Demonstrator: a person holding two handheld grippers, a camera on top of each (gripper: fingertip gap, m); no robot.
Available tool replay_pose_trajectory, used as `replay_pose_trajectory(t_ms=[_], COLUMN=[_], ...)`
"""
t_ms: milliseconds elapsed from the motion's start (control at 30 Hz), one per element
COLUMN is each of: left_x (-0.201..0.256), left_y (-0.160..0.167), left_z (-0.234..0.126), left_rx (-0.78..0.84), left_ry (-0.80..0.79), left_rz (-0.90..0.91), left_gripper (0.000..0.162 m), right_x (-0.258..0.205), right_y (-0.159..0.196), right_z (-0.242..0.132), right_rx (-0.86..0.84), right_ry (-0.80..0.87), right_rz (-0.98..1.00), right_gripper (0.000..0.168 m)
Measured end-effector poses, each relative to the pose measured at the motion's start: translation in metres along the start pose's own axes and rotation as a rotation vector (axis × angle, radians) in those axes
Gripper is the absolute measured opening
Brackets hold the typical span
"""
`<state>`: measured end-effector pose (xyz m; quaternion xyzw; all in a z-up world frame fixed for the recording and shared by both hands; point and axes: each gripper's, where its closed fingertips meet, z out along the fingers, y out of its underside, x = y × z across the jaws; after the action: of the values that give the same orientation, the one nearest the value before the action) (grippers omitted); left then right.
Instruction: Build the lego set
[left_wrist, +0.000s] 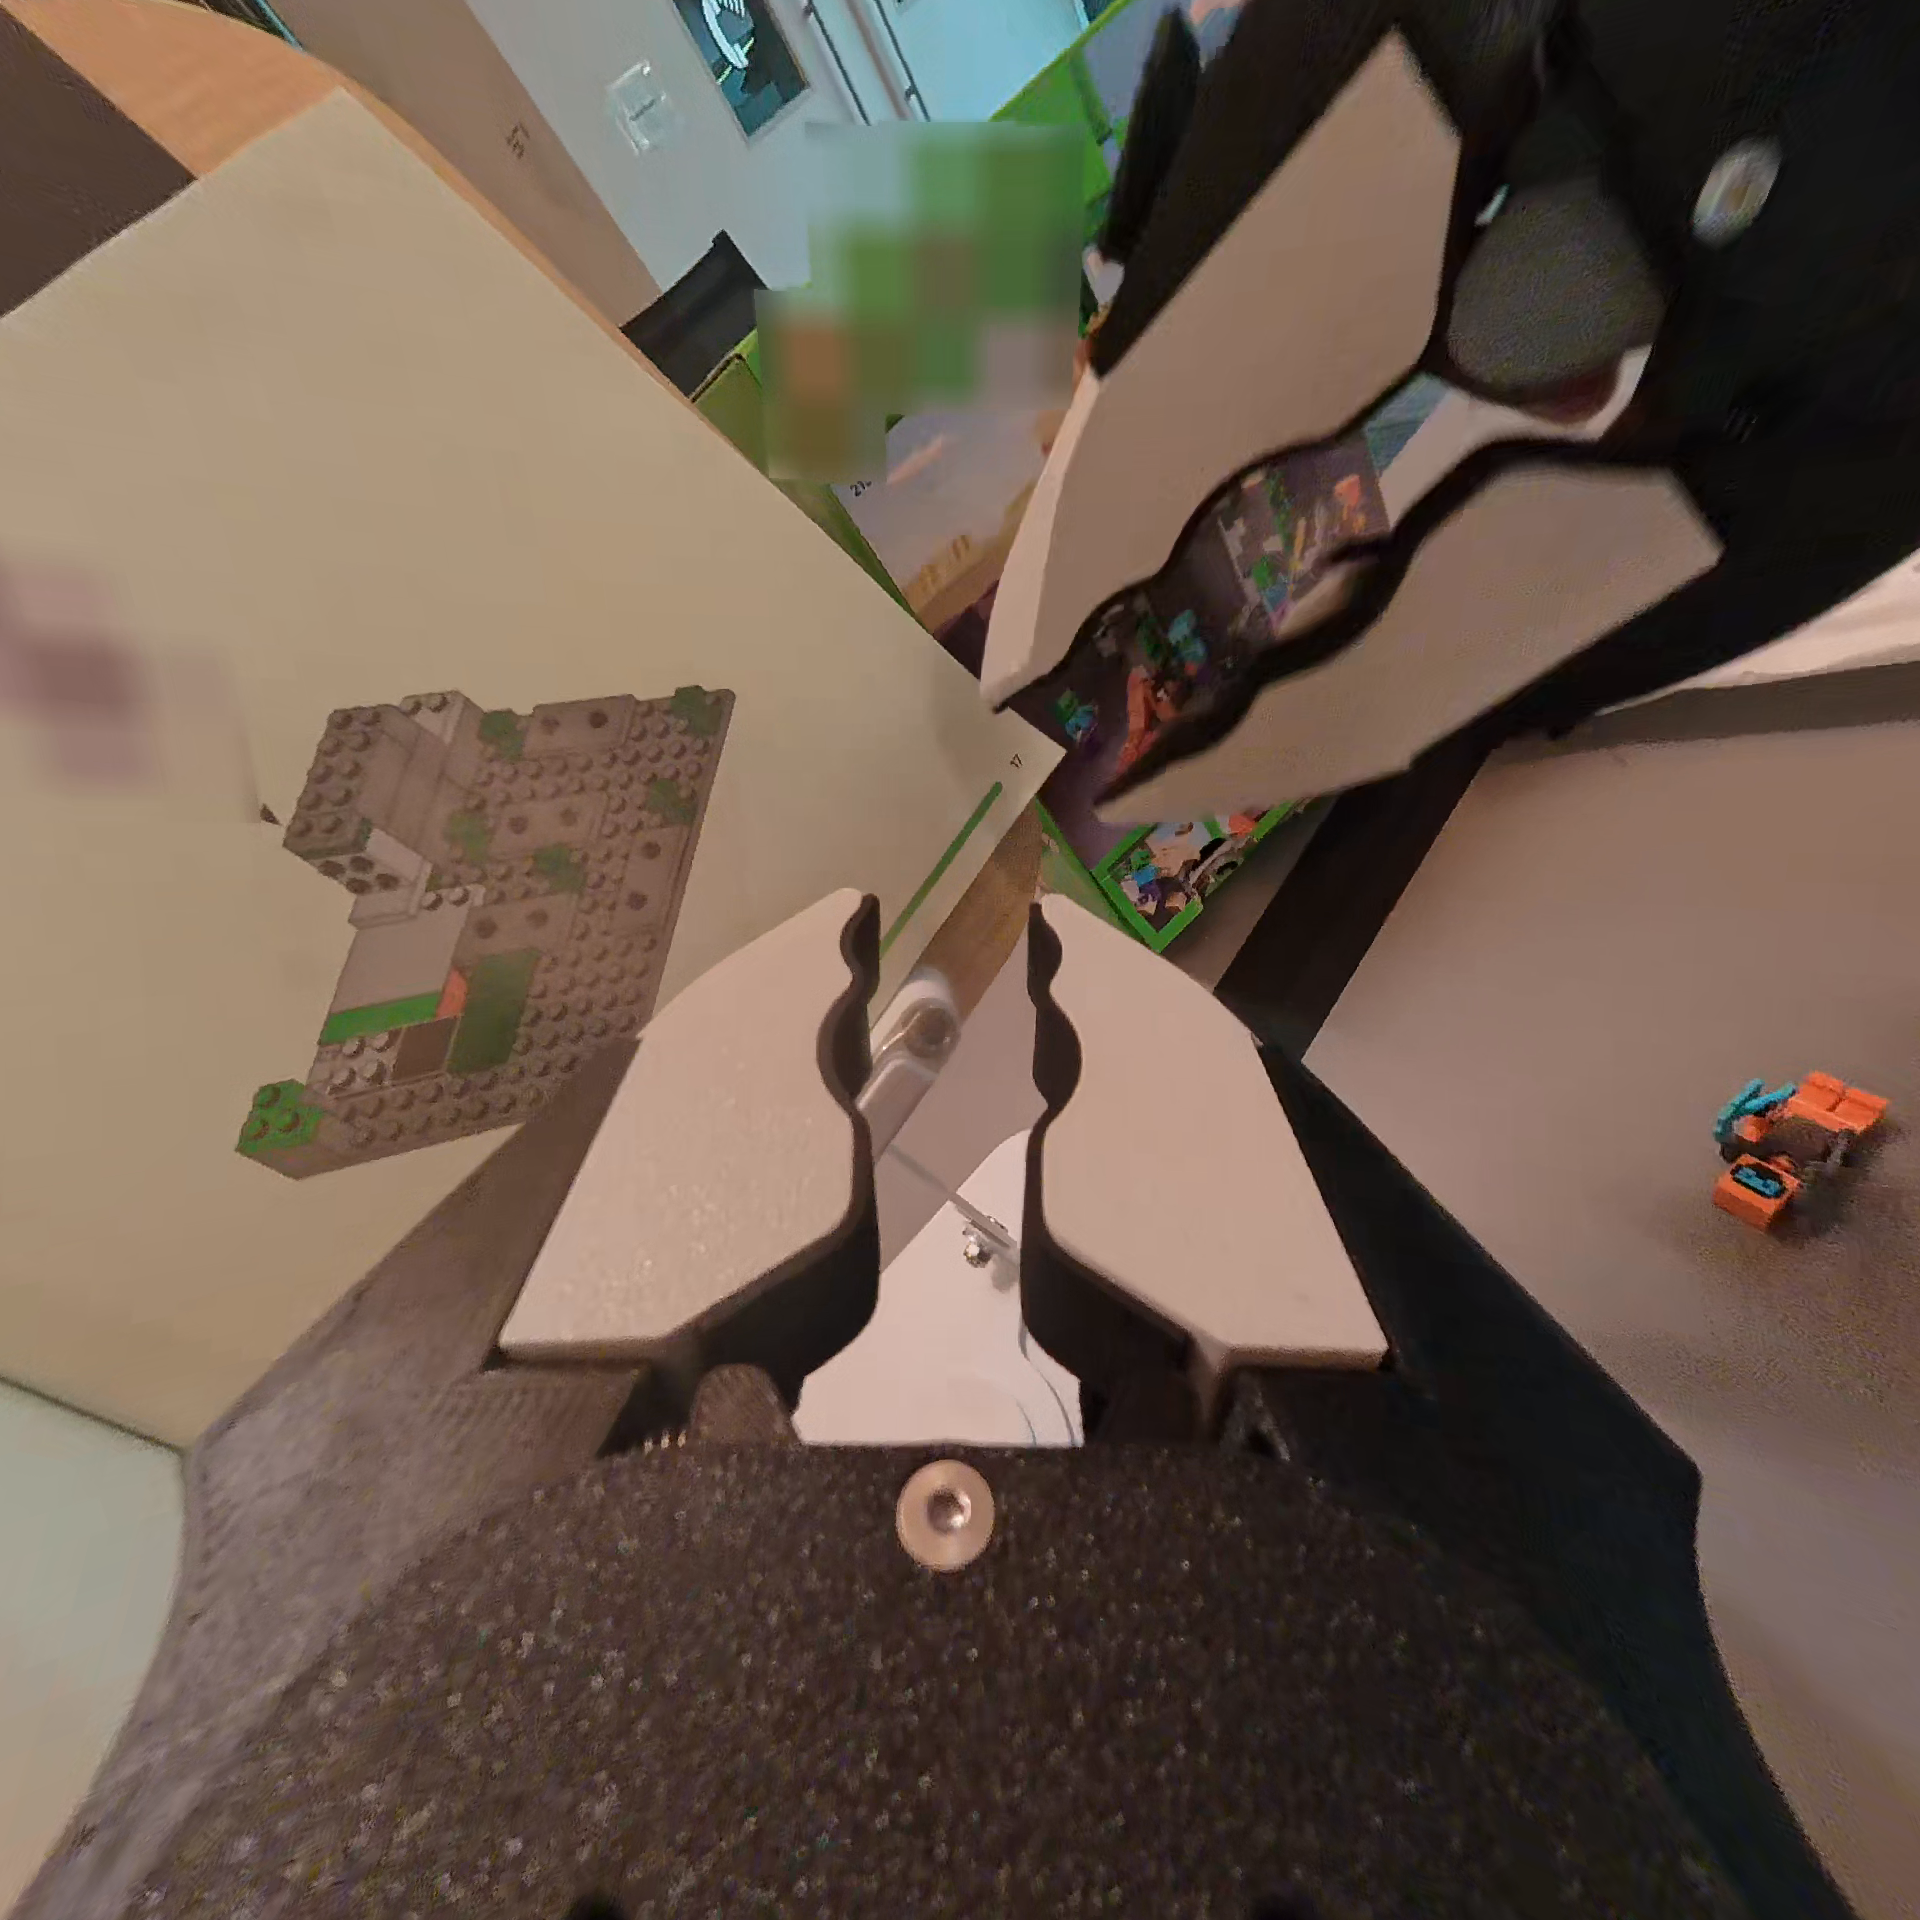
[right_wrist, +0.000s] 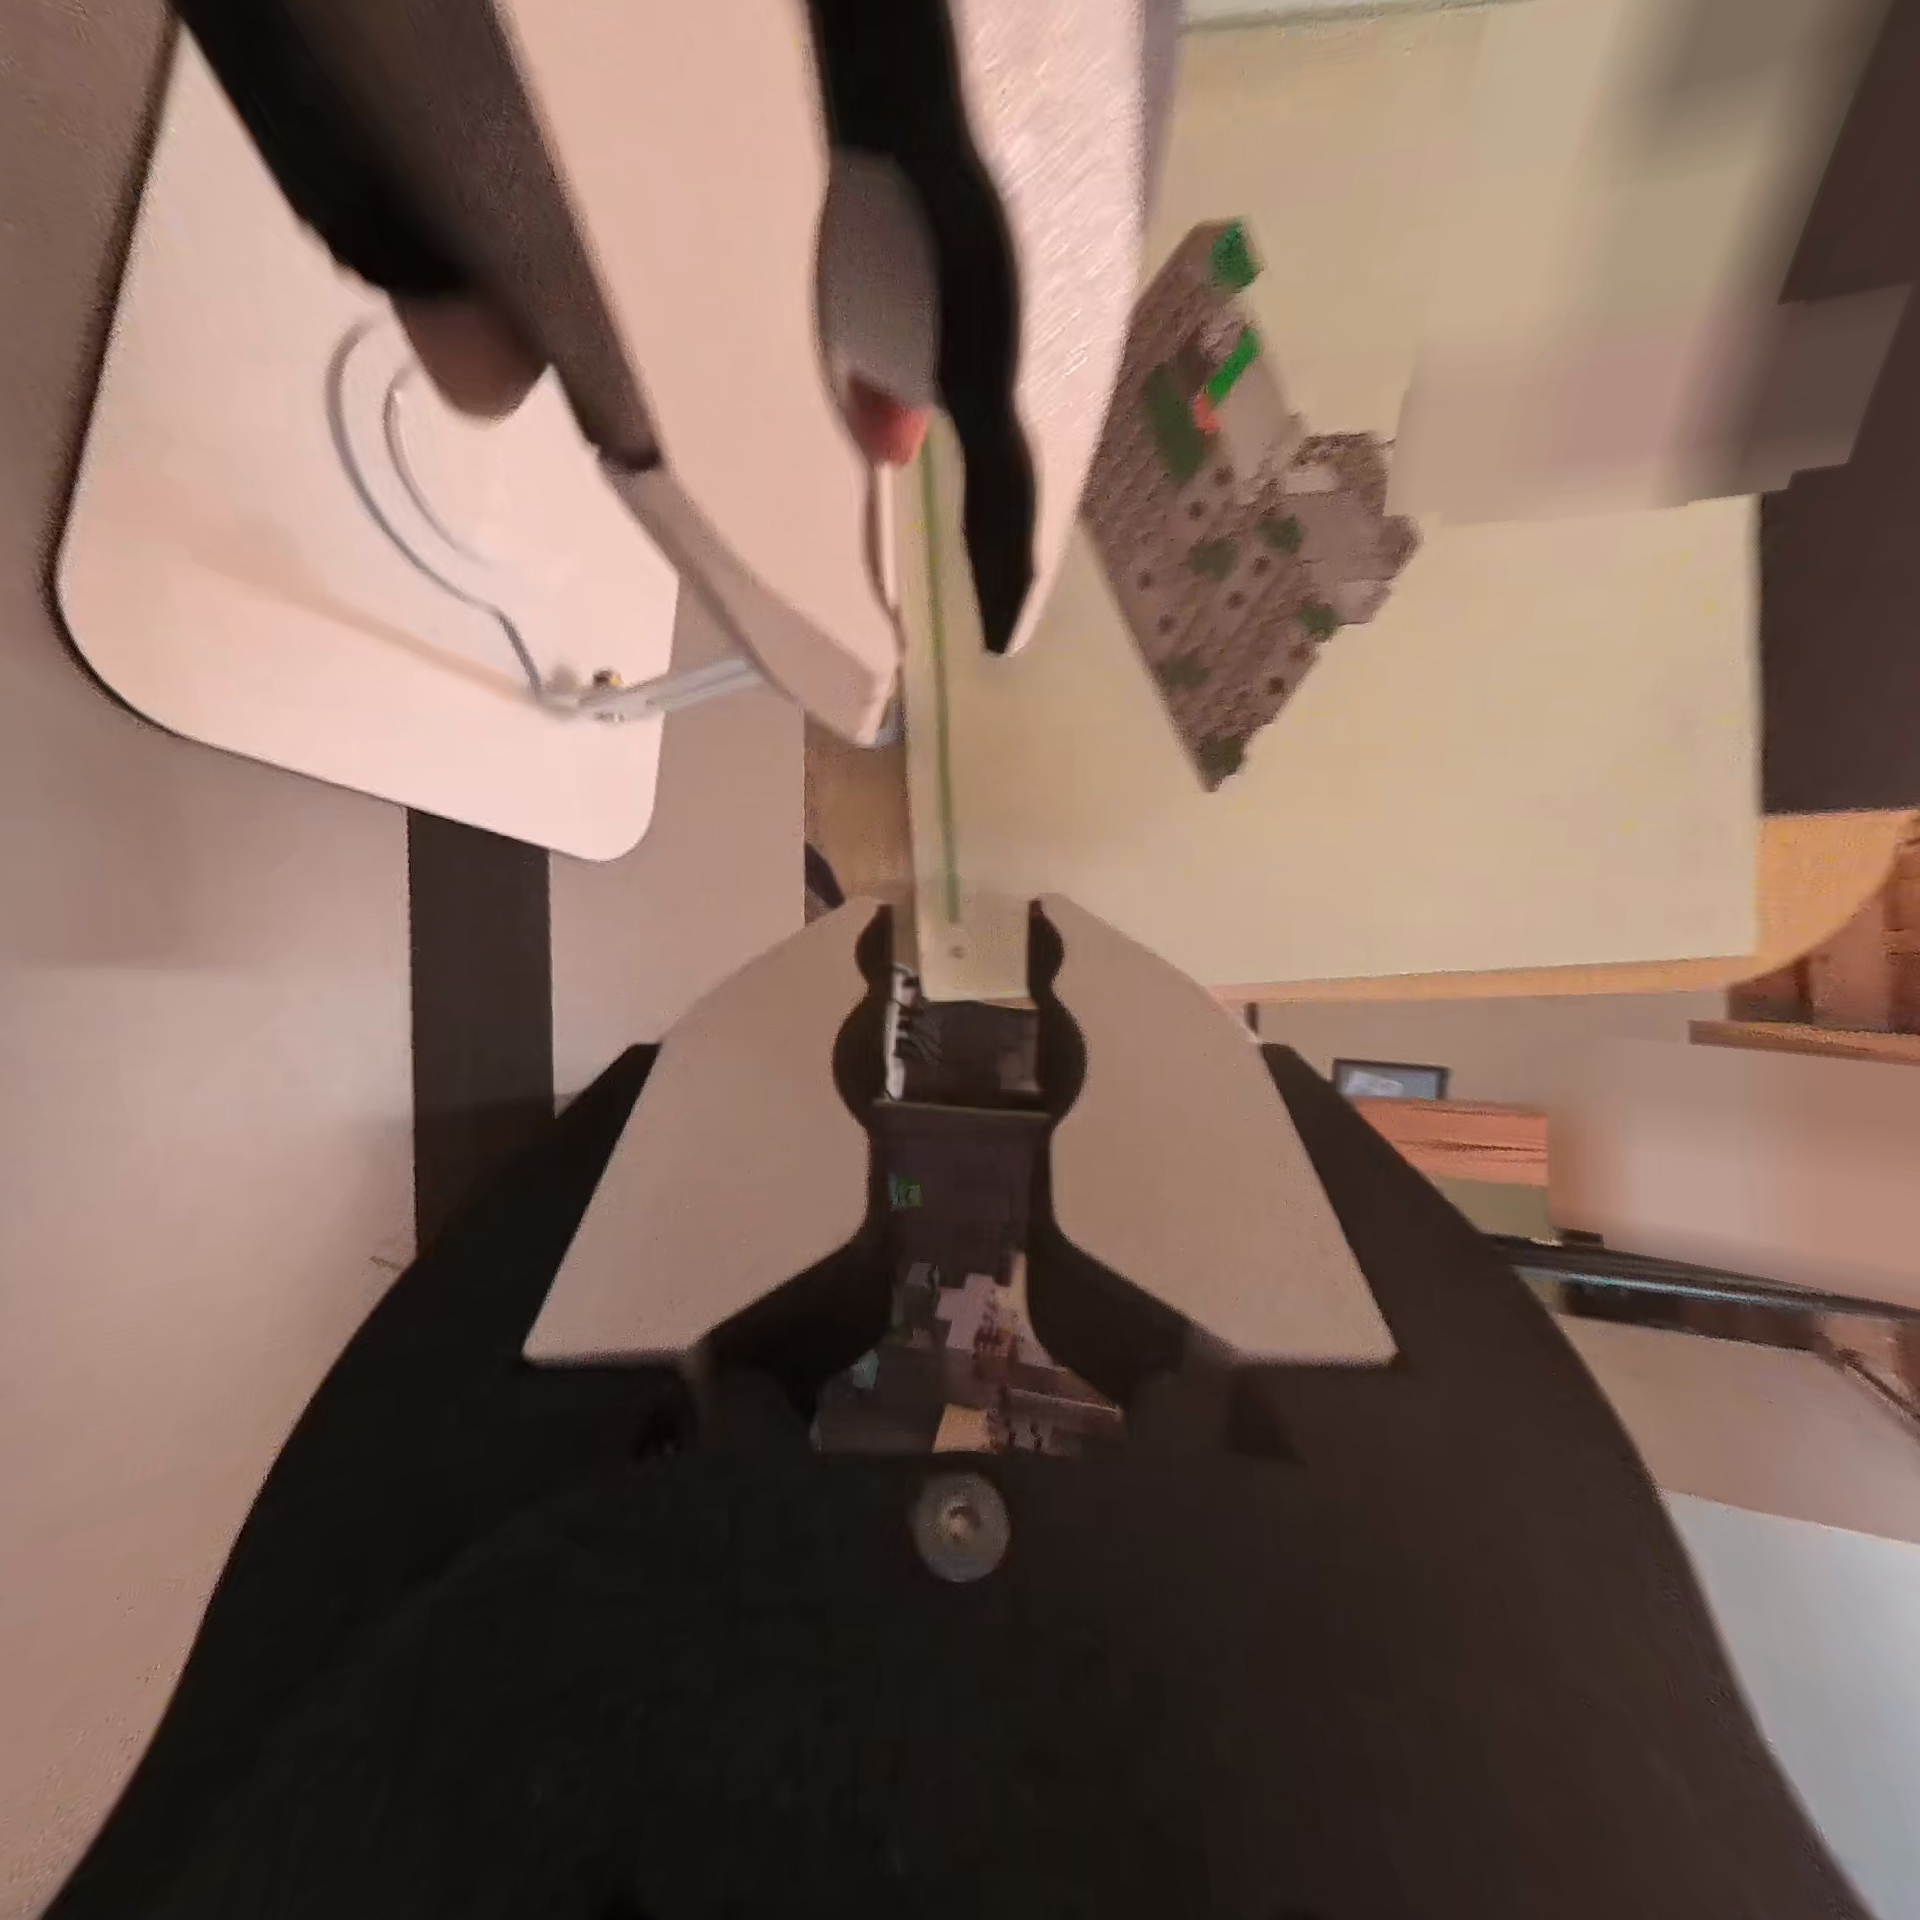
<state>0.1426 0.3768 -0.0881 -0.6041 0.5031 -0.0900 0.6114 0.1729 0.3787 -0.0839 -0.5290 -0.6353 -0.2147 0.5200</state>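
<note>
The open instruction booklet page (left_wrist: 364, 468) shows a printed grey and green build; it fills the left of the left wrist view and shows in the right wrist view (right_wrist: 1403, 779). My left gripper (left_wrist: 951, 914) is open, its fingertips just short of the page's green-lined lower edge. It also shows in the right wrist view (right_wrist: 935, 644), straddling that edge. My right gripper (right_wrist: 961, 914) is open, with the page's bottom corner (right_wrist: 966, 956) showing between its fingertips. It also shows in the left wrist view (left_wrist: 1049, 748), touching that corner. Neither gripper holds a brick.
A small orange and teal lego figure (left_wrist: 1797, 1153) lies on the grey table at the right. The green-edged lego box (left_wrist: 1174, 873) lies behind the page corner. A white stand base (right_wrist: 364, 520) with a cable sits below the booklet. A wooden board (left_wrist: 156, 83) backs the booklet.
</note>
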Motion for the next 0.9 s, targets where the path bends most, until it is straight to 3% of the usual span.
replay_pose_trajectory(t_ms=[100, 333, 533, 900], left_x=[0.001, -0.002, -0.001, -0.002], left_y=[0.003, 0.007, 0.01, 0.01], left_z=[-0.003, -0.011, -0.013, -0.002], left_rx=[-0.014, -0.015, -0.015, -0.035], left_ry=[0.0, 0.006, 0.014, 0.03], left_rz=[0.004, -0.027, -0.037, -0.008], left_gripper=[0.026, 0.025, 0.025, 0.027], right_x=[-0.009, -0.005, -0.007, -0.006], right_y=[0.007, 0.016, 0.014, 0.007], right_z=[0.014, 0.027, 0.023, 0.013], right_rx=[-0.036, -0.081, -0.079, -0.037], right_ry=[0.045, 0.138, 0.101, -0.239], right_rz=[-0.077, -0.23, -0.215, 0.287], right_gripper=[0.032, 0.012, 0.001, 0.0])
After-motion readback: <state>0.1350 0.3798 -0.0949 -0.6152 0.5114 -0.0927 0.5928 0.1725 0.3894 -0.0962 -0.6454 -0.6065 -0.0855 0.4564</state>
